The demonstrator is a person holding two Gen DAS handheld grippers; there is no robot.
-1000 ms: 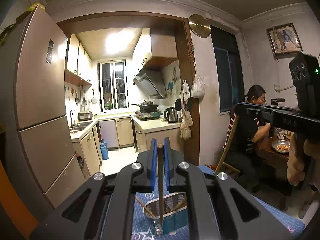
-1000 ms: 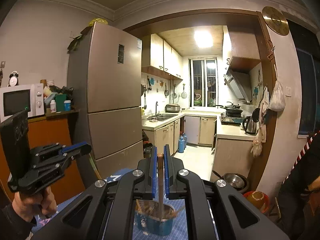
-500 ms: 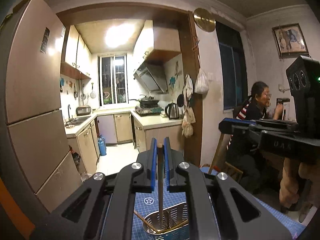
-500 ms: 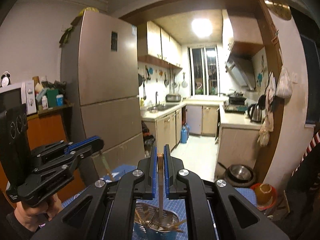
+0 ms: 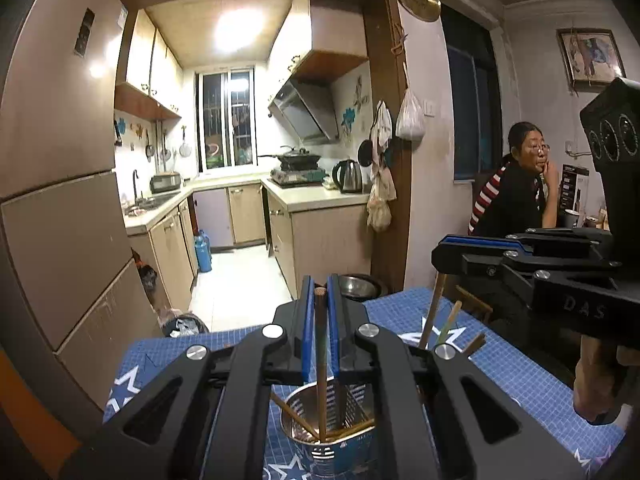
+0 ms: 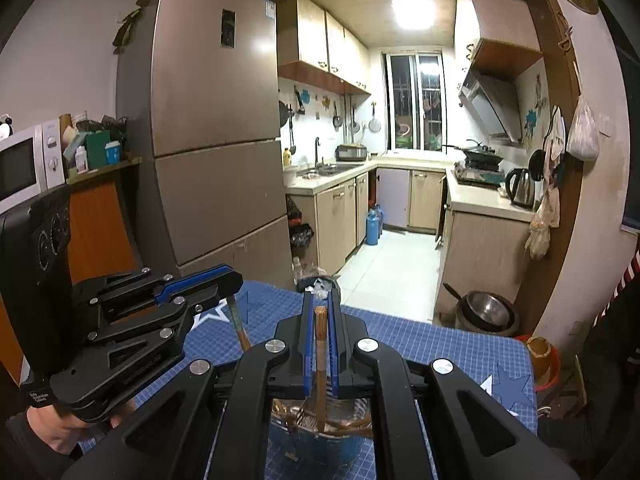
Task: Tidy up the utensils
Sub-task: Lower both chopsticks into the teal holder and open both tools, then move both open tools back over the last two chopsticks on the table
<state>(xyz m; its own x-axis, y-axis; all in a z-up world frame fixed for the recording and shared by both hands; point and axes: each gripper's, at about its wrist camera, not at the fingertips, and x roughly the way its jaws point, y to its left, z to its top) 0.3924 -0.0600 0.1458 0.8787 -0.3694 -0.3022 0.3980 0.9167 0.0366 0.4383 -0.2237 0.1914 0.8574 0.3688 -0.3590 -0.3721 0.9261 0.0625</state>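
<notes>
The left gripper [image 5: 319, 300] pinches an upright chopstick [image 5: 321, 360], its lower end down inside the perforated metal holder [image 5: 340, 408] on the blue star mat [image 5: 520, 368]; to its right, the right gripper [image 6: 320, 316] clamps a second chopstick [image 6: 320, 364] dipping into the same holder

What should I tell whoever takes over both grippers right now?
Left gripper: shut on a brown wooden chopstick, its lower end inside the perforated metal utensil holder.
Right gripper: shut on a second wooden chopstick, its lower end also in the holder.
The holder stands on the blue star-patterned grid mat, with several chopsticks already lying inside.
Done: both sticks carried to the holder.
Left: open each gripper, let the sticks drop in, then withdraw.
</notes>
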